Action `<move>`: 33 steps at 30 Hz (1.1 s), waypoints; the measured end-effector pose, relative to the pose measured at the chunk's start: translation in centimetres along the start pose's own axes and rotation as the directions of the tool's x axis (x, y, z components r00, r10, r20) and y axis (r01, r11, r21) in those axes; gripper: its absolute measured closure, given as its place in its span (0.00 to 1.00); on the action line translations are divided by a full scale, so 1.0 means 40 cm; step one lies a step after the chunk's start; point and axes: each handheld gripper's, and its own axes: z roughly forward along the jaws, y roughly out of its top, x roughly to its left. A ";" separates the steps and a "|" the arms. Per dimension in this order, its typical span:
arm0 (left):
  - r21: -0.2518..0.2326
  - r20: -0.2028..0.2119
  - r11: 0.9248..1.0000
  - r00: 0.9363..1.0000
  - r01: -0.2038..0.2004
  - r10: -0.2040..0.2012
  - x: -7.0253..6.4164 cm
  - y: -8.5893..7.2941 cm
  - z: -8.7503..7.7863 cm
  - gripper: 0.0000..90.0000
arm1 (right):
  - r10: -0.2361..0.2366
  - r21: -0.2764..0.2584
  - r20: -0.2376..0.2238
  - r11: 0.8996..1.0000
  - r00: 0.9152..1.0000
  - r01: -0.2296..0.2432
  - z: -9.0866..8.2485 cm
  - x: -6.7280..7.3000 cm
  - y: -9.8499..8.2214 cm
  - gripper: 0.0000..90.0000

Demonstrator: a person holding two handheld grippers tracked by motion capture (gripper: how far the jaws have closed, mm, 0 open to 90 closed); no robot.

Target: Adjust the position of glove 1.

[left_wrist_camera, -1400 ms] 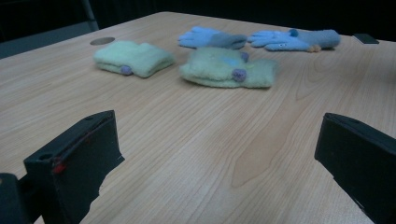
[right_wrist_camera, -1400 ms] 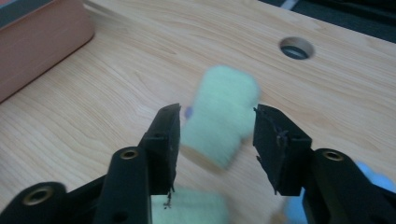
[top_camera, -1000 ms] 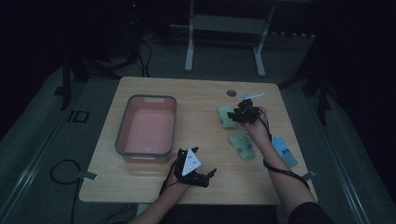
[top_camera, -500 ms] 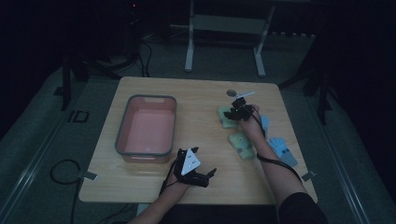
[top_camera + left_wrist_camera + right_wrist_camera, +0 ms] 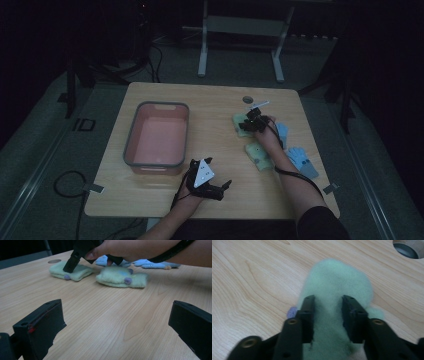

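**Right hand-held gripper pinching a green sock on a wooden desk**

The right hand-held gripper [image 5: 328,312] points down onto a pale green fuzzy sock [image 5: 337,287] lying flat at the far right of the desk [image 5: 215,107]. Its jaws have just been closing and now stand narrow, with a ridge of the sock's fabric bunched between them. A small purple dot on the sock peeks out beside one jaw. A round cable hole [image 5: 248,99] sits in the desk just beyond the sock.

Near it, closer to the person, lies a second green sock [image 5: 122,277], partly crossed by the right forearm. Two blue socks [image 5: 302,160] lie by the desk's right edge.

The left hand-held gripper [image 5: 207,180] rests at the near edge, jaws wide with nothing between them. A pink tub [image 5: 131,137] with a grey rim stands on the left, well apart from the socks.
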 end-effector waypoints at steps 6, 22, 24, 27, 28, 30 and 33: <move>-0.004 -0.002 1.000 1.000 0.004 -0.004 0.001 0.000 -0.001 0.00 | 0.061 0.034 -0.001 0.998 0.998 -0.061 -0.014 0.013 0.020 0.94; -0.006 -0.022 1.000 1.000 -0.007 0.007 -0.004 -0.001 -0.002 0.00 | 0.078 -0.154 -0.010 0.985 0.997 -0.078 -0.293 0.199 0.048 0.94; -0.005 -0.025 1.000 1.000 -0.009 0.008 -0.005 -0.001 -0.002 0.00 | 0.088 -0.168 0.004 0.982 0.996 -0.086 -0.322 0.229 0.034 0.94; -0.007 -0.027 1.000 1.000 -0.014 0.013 -0.005 -0.001 -0.002 0.00 | 0.100 -0.176 0.002 0.980 0.995 -0.098 -0.353 0.273 0.009 0.94; -0.008 -0.028 1.000 1.000 -0.012 0.012 -0.006 -0.001 -0.003 0.00 | 0.099 -0.175 0.003 0.980 0.995 -0.097 -0.359 0.285 0.000 0.94; -0.011 -0.031 1.000 0.999 -0.015 0.015 -0.006 -0.001 -0.003 0.00 | 0.107 -0.169 0.010 0.980 0.994 -0.103 -0.367 0.305 -0.021 0.94; -0.015 -0.032 1.000 0.999 -0.009 0.009 -0.003 -0.002 -0.005 0.00 | 0.128 -0.160 0.011 0.979 0.992 -0.125 -0.370 0.327 -0.059 0.94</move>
